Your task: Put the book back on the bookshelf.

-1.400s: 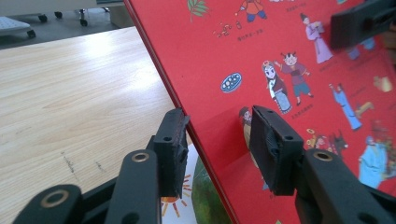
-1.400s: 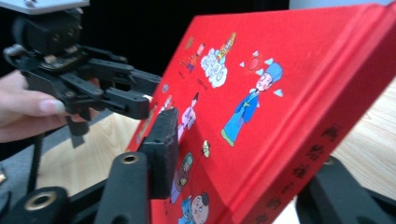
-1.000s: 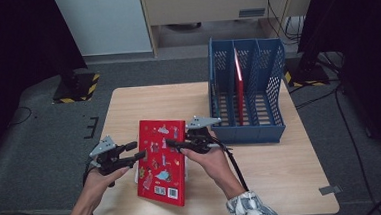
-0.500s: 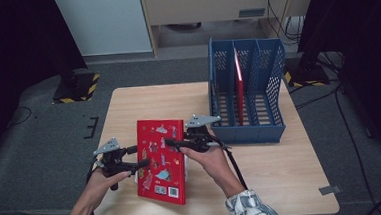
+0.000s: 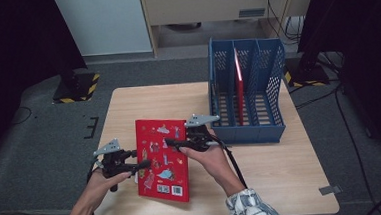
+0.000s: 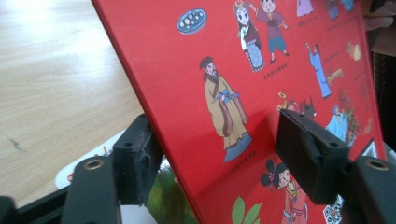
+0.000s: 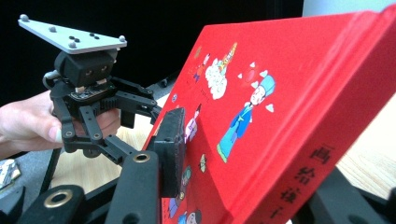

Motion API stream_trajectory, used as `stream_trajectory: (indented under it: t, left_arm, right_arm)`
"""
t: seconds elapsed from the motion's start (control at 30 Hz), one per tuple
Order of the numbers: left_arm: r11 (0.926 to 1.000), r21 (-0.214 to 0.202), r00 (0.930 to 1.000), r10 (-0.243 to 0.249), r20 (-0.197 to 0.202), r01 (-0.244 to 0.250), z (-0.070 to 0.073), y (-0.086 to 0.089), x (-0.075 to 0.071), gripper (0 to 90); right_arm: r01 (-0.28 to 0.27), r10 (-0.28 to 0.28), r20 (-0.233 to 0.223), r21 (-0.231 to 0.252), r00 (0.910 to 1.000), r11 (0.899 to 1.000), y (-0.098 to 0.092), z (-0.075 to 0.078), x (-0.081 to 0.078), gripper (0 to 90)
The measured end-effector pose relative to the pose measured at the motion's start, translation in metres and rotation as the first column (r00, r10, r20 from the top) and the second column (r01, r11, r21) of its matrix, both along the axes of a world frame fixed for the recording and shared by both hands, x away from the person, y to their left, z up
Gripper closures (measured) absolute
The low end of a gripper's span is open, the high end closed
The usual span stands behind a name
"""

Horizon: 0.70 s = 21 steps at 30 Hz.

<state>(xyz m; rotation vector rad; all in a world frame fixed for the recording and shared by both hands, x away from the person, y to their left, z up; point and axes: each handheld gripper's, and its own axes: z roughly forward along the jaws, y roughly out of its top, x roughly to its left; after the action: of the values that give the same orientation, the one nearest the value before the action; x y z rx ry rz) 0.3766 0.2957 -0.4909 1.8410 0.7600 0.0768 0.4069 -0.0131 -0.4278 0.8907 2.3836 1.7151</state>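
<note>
The table (image 5: 283, 182) spreads wide here, pale wood, and at its far right stands the blue file rack (image 5: 250, 129), three slots, with one thin red book (image 5: 239, 87) already upright in the middle slot. So one is filed, by the look of it, and the next is in hand: the big red picture book (image 5: 162, 159) sits near the front of the table, tipped up off the wood between both tools. The right claw (image 5: 173, 143) has it by the spine side, jaws set wide around the thick cover and easing a little wider just now, one pad flat against the front cover, so I read that as a grip. The left claw (image 5: 143, 165) comes in at the opposite edge, its jaws just narrowing with the cover between them, but in its own view the pads (image 6: 310, 154) stand off the cover, not yet pinching. Left to do: secure it, lift, carry it across, drop it in a slot.
</note>
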Motion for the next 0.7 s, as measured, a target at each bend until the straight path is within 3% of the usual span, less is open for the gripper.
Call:
stream_trajectory:
  t: [0.47, 0.7]
  left_arm:
    - [1.0, 0.001, 0.9993, 0.007, 0.037, -0.007, 0.007, 0.005, -0.004, 47.2]
    - [0.9998, -0.02, 0.9993, 0.006, 0.037, -0.005, 0.013, 0.008, -0.006, 54.5]
  right_arm:
    - [0.048, -0.047, 0.016, -0.067, 0.9988, 0.997, 0.0, -0.001, 0.0, 43.2]
    - [0.048, -0.048, -0.005, -0.046, 0.9988, 0.998, -0.004, 0.003, -0.003, 46.5]
